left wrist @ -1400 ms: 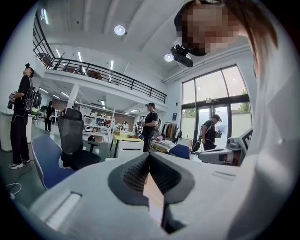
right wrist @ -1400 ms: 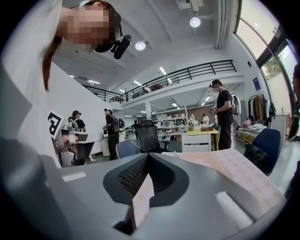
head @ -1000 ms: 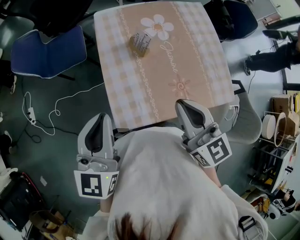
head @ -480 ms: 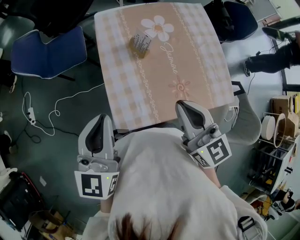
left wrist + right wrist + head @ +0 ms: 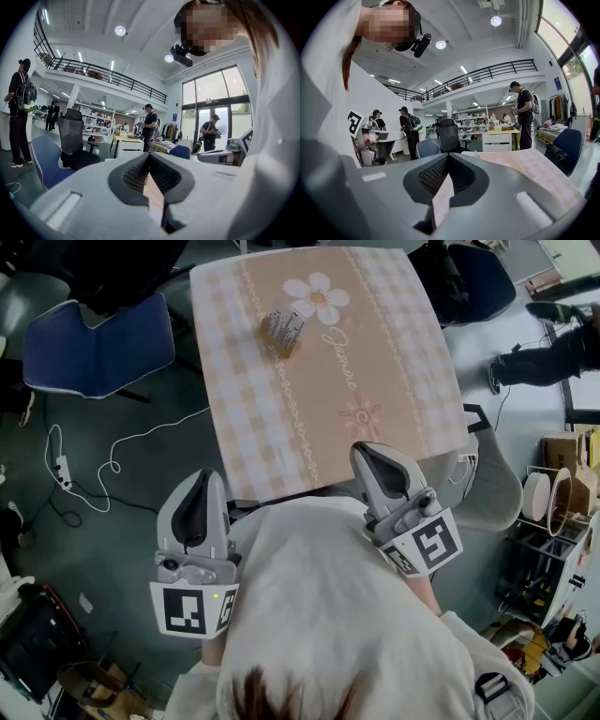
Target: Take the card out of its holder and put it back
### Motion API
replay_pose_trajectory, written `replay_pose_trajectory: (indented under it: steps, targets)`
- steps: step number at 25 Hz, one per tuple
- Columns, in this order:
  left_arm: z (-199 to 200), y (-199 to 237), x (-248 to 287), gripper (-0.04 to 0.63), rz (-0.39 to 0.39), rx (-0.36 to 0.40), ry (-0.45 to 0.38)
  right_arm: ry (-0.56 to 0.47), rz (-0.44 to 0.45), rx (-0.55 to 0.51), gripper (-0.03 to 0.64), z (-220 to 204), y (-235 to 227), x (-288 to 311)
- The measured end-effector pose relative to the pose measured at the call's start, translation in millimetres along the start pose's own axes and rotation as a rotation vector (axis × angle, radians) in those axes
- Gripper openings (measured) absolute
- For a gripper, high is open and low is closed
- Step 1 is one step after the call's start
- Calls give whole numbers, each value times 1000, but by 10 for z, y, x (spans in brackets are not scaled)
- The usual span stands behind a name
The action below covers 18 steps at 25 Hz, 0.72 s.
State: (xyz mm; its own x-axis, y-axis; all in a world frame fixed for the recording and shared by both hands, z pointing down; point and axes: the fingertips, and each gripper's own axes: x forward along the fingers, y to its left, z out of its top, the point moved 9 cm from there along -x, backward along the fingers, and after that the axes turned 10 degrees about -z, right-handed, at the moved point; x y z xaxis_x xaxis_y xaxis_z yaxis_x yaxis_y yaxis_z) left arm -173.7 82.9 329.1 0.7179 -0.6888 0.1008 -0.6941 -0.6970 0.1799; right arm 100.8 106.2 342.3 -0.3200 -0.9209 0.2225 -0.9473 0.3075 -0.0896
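The card holder (image 5: 281, 329), a small grey-brown stand with a card in it, sits far up the table (image 5: 272, 427), which wears a peach checked cloth with a flower print. Both grippers hang close to the person's body, short of the table's near edge and well away from the holder. In the head view my left gripper (image 5: 195, 486) is left of the table corner and my right gripper (image 5: 373, 454) is just over the near edge. The left gripper (image 5: 149, 154) has its jaw tips together with nothing between them. So does the right gripper (image 5: 448, 157).
A blue chair (image 5: 98, 343) stands left of the table, and a white cable (image 5: 112, 460) trails over the dark floor. A dark chair (image 5: 478, 277) and a person's legs (image 5: 548, 352) are at the upper right. Shelves (image 5: 562, 493) with boxes are at the right. Several people stand in the office (image 5: 150, 124).
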Motion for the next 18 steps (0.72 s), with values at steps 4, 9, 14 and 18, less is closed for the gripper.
replay_pose_trajectory:
  steps: [4,9,14,18]
  targets:
    - [5,24,-9,0,6,0,-2,3,-1,-6,-2,1,2,19]
    - [7,55,-13,0,10,-4,-5,5,2,-7,-2,3,17,46]
    - [2,89,-32,0,10,-14,-11,6,7,-17,-2,8,48,67]
    - [2,111,-41,0,8,-21,-12,-4,1,-12,-2,27,56,96]
